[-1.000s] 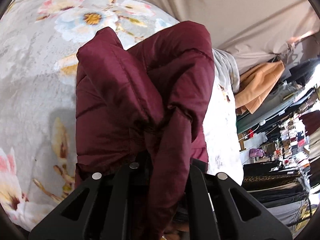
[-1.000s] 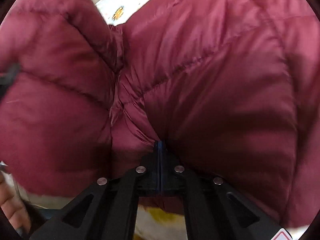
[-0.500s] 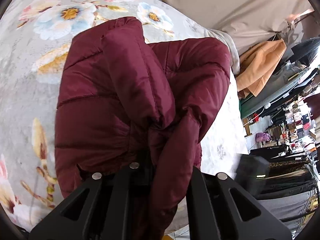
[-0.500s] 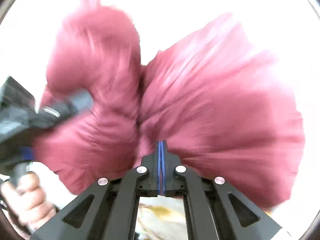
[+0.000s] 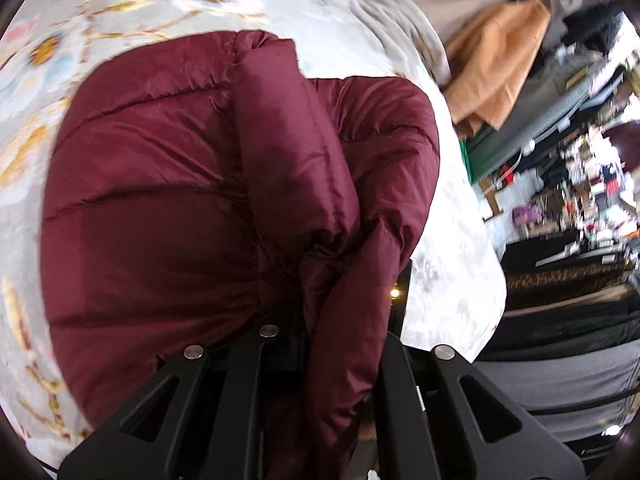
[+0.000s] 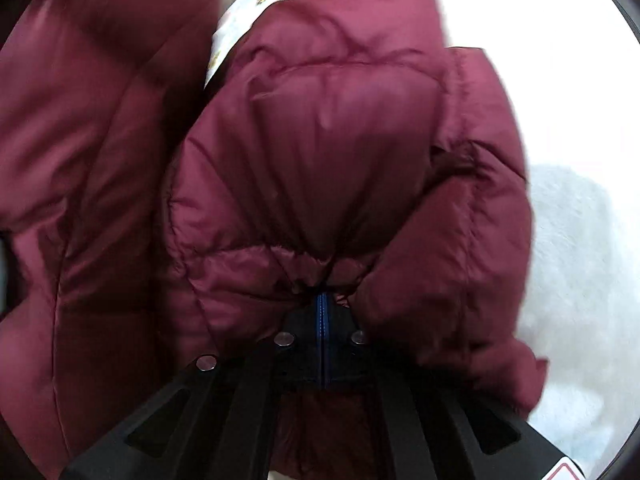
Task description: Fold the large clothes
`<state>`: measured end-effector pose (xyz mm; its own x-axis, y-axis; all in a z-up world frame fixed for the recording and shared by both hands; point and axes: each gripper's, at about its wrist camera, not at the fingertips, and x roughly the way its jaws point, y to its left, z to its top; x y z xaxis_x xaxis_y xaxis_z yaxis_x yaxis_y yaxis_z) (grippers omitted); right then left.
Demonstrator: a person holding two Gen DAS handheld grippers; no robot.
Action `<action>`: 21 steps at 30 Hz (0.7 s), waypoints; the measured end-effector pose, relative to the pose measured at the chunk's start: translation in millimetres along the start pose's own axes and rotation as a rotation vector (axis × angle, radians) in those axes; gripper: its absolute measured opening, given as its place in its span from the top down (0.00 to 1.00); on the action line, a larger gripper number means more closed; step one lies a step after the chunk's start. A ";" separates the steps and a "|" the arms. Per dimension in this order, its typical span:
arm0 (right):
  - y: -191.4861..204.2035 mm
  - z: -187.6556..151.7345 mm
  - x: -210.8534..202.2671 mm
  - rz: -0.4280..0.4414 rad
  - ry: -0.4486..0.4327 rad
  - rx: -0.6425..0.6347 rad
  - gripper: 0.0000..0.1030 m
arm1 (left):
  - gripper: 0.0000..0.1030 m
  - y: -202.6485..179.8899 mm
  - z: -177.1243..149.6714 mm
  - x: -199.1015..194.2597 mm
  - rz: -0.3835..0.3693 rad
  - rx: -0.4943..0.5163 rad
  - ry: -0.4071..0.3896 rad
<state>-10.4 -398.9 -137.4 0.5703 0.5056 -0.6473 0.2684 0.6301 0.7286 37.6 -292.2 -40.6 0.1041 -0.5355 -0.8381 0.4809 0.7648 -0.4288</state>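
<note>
Left wrist view: left tool (image 5: pixel 320 344) clamped on jacket (image 5: pixel 192 200) edge, bulk hanging ahead over floral bed (image 5: pixel 100 12). Right tool (image 6: pixel 323 320) pinched shut on jacket fold, bulk ahead. Both equally near.

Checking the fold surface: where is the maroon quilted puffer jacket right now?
The maroon quilted puffer jacket fills both wrist views, bunched over the floral bedsheet and pinched in the left gripper and right gripper.

The jacket (image 5: pixel 192 208) lies bunched on the bed (image 5: pixel 448 240), just ahead of the left tongs (image 5: pixel 320 344), a fold trailing back between their fingers. To the bed's right, well apart, stand cluttered shelves (image 5: pixel 592 184) (blurred). In the right wrist view the jacket crowds against the right tongs (image 6: pixel 323 320).
</note>
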 end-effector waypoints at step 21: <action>67.9 10.1 -217.7 -0.210 -0.337 -0.200 0.46 | 0.36 -14.3 -19.8 -60.9 0.045 0.101 -0.127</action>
<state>-108.5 -472.1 55.2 0.7495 0.1555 -0.6435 0.2689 0.8167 0.5105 7.2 -263.4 9.9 0.2332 -0.5475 -0.8037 0.5577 0.7523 -0.3507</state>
